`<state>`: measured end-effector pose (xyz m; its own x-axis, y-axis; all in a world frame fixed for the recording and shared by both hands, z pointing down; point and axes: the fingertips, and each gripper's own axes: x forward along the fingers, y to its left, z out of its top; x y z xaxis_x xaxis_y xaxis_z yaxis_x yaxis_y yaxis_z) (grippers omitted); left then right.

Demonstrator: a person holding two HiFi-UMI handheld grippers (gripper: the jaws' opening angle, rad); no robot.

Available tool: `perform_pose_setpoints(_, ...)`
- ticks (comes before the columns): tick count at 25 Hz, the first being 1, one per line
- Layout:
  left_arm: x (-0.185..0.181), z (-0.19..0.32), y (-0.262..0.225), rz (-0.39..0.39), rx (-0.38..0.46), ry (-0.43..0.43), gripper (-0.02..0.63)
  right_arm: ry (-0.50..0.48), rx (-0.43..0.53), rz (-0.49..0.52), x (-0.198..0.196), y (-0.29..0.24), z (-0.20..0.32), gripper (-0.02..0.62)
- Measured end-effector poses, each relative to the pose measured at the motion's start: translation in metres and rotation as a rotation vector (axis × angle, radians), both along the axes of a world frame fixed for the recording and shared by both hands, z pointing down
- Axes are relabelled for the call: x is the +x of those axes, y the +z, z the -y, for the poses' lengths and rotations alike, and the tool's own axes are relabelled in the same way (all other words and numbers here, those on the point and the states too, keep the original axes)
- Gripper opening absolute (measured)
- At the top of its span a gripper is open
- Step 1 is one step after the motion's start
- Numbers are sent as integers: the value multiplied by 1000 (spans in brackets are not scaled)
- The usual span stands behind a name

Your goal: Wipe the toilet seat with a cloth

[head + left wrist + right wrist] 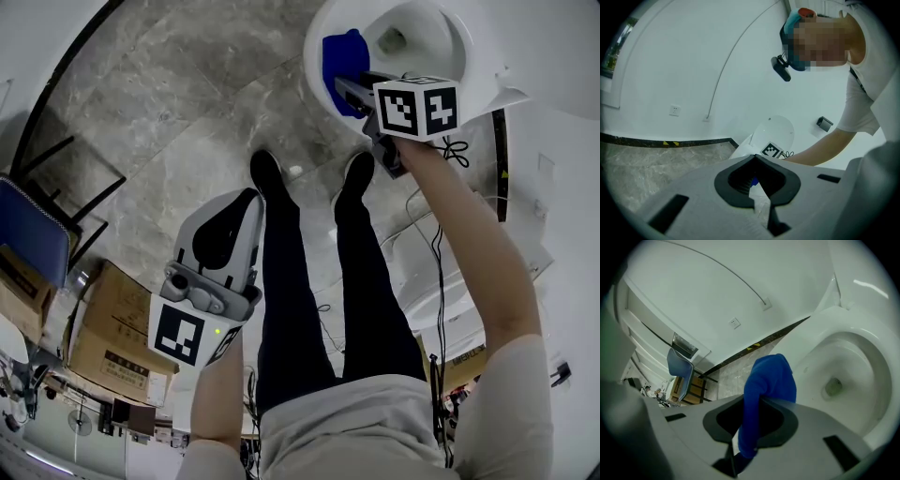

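Observation:
The white toilet stands open at the top of the head view, bowl and drain showing. A blue cloth lies against its left rim, and my right gripper is shut on it. In the right gripper view the cloth bulges up out of the gripper beside the toilet rim. My left gripper hangs back over the floor by the person's left leg, shut and holding nothing. From the left gripper I see the raised toilet lid.
The person's dark shoes stand on the marble floor just before the toilet. A blue chair and cardboard boxes sit at the left. Cables trail along the right. A wall socket is on the white wall.

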<state>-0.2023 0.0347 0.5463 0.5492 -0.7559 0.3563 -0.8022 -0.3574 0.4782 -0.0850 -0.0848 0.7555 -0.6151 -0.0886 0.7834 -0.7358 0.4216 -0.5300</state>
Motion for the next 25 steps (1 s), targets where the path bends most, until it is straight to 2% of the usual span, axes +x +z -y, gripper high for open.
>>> perform_pose_setpoints(7, 22, -4, 4, -18, -12, 25, 8, 12, -66, 54, 3, 3, -38, 52)
perform_pose_setpoints(25, 70, 6, 3, -14, -7, 108, 8, 73, -128, 48, 59, 8, -81, 52)
